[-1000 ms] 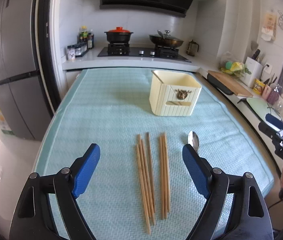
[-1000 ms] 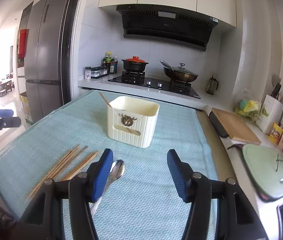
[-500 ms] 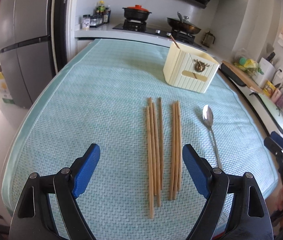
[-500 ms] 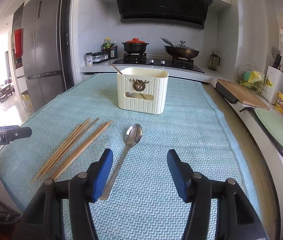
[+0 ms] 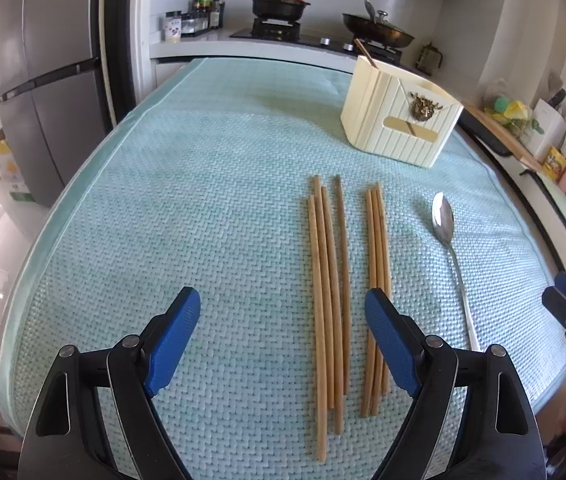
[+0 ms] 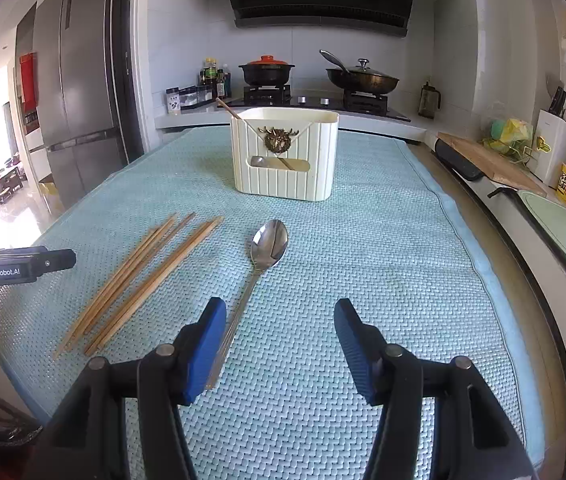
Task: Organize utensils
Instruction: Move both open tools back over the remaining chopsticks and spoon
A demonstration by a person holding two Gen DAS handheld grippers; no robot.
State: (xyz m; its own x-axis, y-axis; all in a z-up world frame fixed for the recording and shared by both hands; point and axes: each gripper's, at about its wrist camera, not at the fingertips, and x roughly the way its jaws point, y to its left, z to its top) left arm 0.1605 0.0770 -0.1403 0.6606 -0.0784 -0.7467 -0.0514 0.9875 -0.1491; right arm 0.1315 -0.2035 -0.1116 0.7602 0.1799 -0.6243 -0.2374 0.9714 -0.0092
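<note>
Several wooden chopsticks lie in two bundles on the teal mat; they also show in the right wrist view. A metal spoon lies to their right, also seen in the right wrist view. A cream utensil holder stands behind, with one chopstick in it; it shows in the right wrist view too. My left gripper is open and empty above the near ends of the chopsticks. My right gripper is open and empty, its left finger beside the spoon's handle.
A stove with a black pot and a pan stands behind the mat. A fridge is at the left. A cutting board and a knife block sit on the right counter.
Both grippers have come lower and closer to the mat. The left one has shifted left of the chopsticks; the right one has neared the spoon's handle. Both stay open.
</note>
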